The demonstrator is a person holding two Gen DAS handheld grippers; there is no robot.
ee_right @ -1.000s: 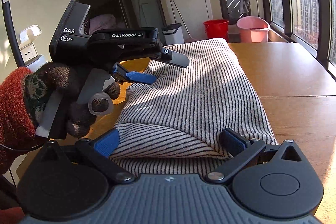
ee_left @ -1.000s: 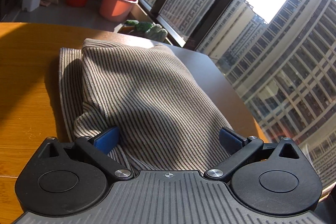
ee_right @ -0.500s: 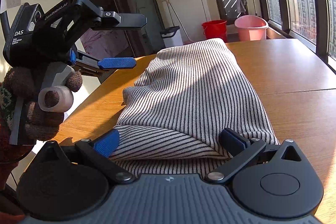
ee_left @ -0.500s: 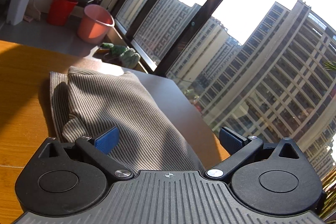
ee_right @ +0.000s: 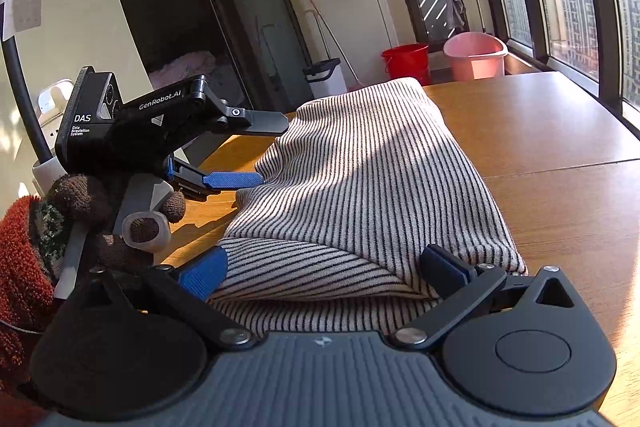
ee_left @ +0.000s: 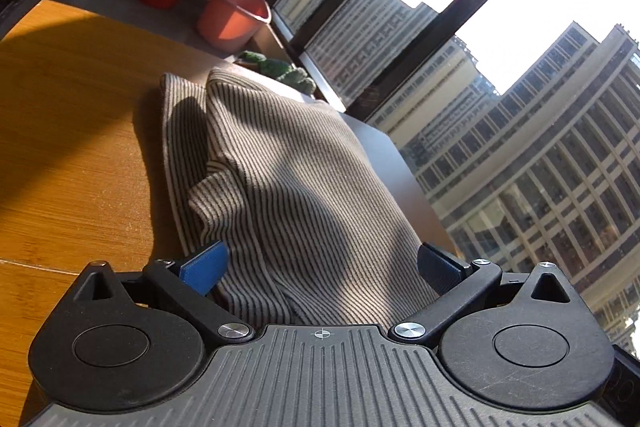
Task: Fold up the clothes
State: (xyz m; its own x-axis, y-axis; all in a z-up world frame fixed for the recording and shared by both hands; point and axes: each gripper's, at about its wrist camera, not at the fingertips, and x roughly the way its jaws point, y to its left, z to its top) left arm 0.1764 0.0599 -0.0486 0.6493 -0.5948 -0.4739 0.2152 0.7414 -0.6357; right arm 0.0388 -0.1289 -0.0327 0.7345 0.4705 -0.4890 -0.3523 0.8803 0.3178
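The wooden table (ee_right: 560,155) carries the striped garment (ee_right: 372,179), lying in folded layers. Left gripper (ee_right: 256,151) stands spread at the garment's left edge; right gripper (ee_right: 320,267) stands spread over its near edge. Judgement: either another fold or final smoothing.

Your desk (ee_right: 560,155) is warm brown wood with a seam line running across the right middle of the right wrist frame. Lying directly on it you have one folded striped garment (ee_right: 372,179), its layers stacked, reaching from the lower centre up toward the desk's far edge. In the left wrist frame the desk (ee_left: 68,147) fills the left side, part sunlit, part shaded.
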